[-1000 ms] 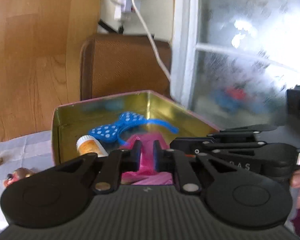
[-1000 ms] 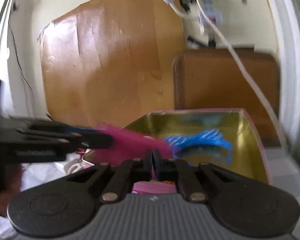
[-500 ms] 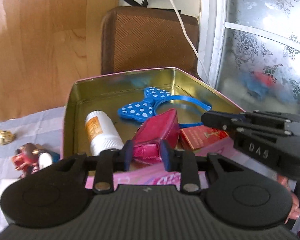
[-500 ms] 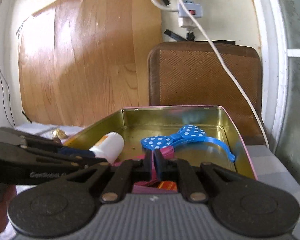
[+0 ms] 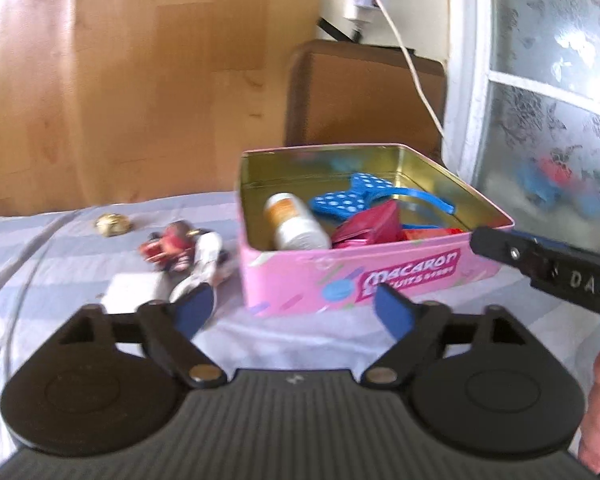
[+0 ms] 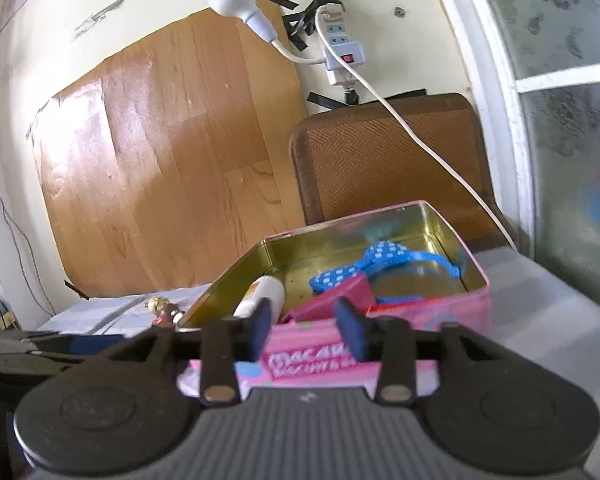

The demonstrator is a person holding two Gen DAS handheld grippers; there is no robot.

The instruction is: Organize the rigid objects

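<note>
A pink macaron tin stands open on the striped cloth. Inside lie a white bottle, a blue dotted bow headband, a magenta purse and a red box. My left gripper hangs in front of the tin, its jaws opening wide with nothing between them. My right gripper is also before the tin, jaws opening and empty; it shows as a black arm at the tin's right corner. The purse and bottle lie behind its fingertips.
Left of the tin lie a red toy, a small gold trinket, a white piece and a white square block. A brown chair back, a hanging white cable and a frosted window stand behind.
Both grippers let go of the magenta purse, which now lies in the tin. Both have drawn back from the tin and their jaws have spread apart.
</note>
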